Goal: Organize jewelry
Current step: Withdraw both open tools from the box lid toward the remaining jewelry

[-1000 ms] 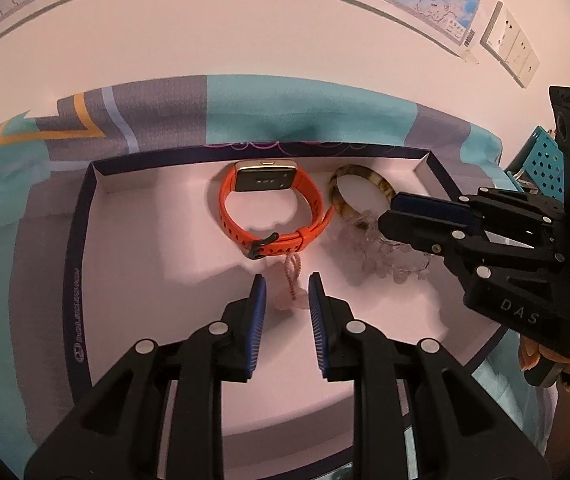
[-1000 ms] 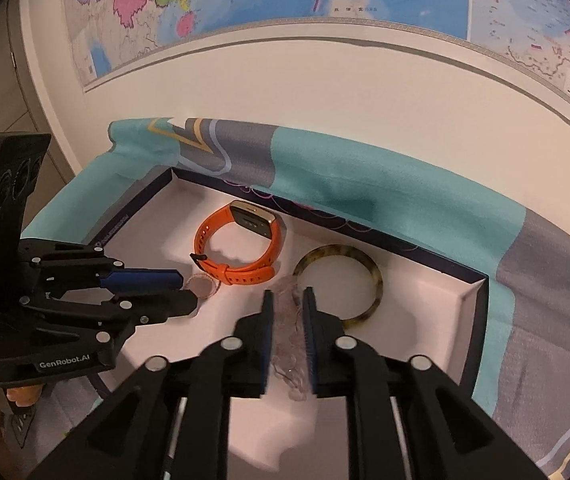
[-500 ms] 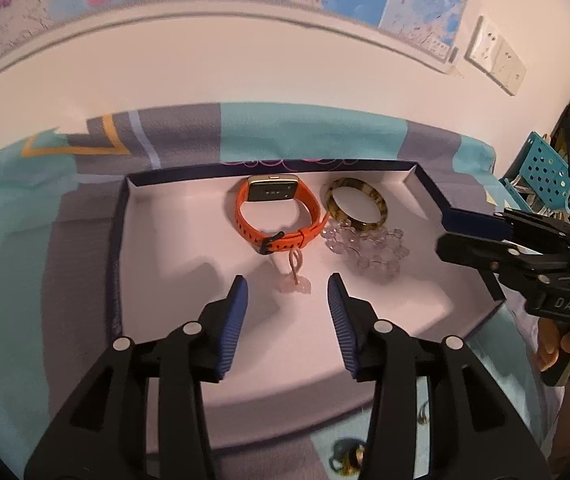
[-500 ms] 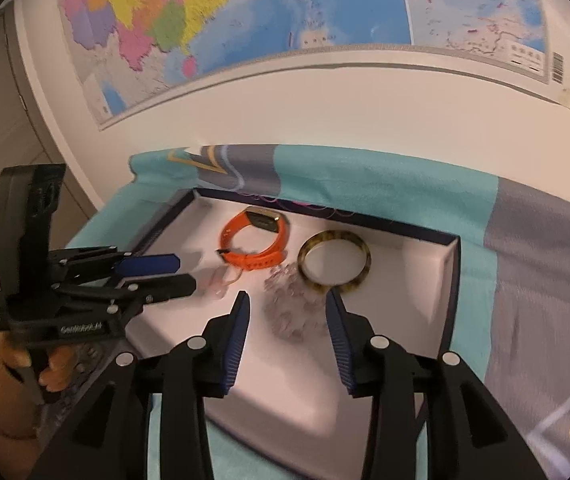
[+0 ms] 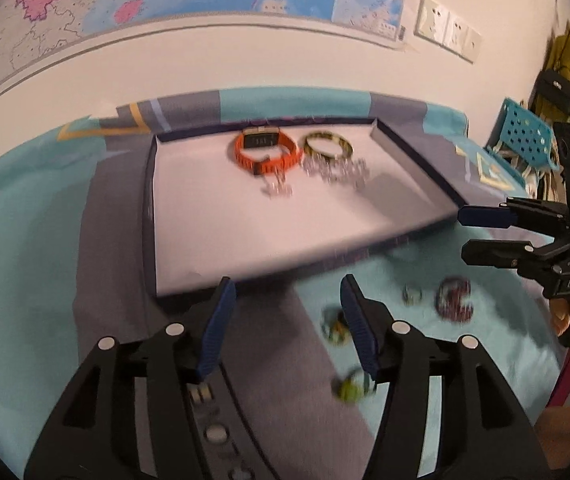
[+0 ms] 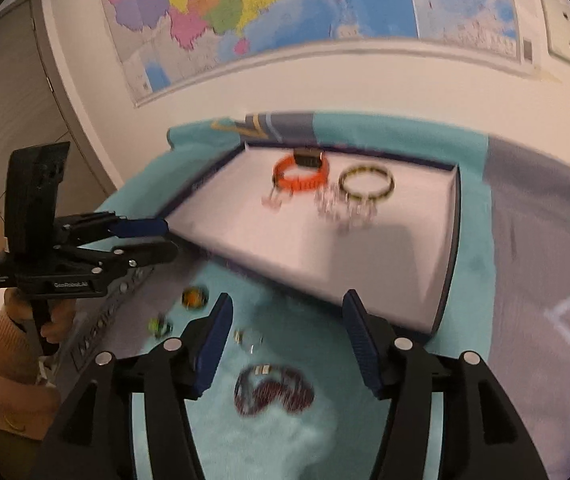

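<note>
With both jaws just opened and empty, left gripper [image 5: 285, 320] and right gripper [image 6: 287, 336] hang over the cloth [image 6: 477, 240], near side of the tray [image 5: 149, 216]. Watch [image 5: 265, 152], bangle [image 5: 327, 146] and clear beads [image 5: 335, 170] lie at tray's far end; dark bead bracelet [image 6: 273, 394] sits just beneath the right gripper.

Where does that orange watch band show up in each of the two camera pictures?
Left wrist view: the orange watch band lies at the far end of the white tray, upper middle of the picture.
Right wrist view: the same band sits at the tray's far end, above centre.
Shared landmark: the mottled yellow bangle lies just right of the band in both views.
</note>
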### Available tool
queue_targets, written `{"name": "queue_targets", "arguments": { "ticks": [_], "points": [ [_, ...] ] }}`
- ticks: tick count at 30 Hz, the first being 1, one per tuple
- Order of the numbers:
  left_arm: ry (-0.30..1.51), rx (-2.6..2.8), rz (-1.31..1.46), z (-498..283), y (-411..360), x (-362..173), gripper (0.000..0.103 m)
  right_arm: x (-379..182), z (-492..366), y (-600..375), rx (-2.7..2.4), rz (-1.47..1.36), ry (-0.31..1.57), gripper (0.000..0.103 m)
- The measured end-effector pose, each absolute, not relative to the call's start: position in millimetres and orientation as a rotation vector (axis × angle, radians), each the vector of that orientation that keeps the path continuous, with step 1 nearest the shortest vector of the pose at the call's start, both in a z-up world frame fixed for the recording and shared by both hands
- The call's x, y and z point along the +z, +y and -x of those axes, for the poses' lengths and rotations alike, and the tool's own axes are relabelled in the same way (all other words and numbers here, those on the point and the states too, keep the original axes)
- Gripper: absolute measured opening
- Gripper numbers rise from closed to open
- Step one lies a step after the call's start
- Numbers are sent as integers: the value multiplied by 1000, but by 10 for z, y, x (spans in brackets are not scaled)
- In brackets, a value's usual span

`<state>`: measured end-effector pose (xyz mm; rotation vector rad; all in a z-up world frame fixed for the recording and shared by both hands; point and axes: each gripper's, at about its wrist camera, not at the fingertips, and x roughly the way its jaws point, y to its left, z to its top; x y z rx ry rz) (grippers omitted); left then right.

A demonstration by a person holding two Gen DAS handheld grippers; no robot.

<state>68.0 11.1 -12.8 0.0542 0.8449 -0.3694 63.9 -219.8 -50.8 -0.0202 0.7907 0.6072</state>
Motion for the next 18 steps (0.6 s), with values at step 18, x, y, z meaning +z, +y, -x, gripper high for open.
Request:
{"name": "queue_targets", "arguments": {
  "ticks": [18],
  "points": [
    [874, -410, -91, -152, -43, -350, 61, -812, -278, -2203, 543, -21, 838, 61]
  ]
}}
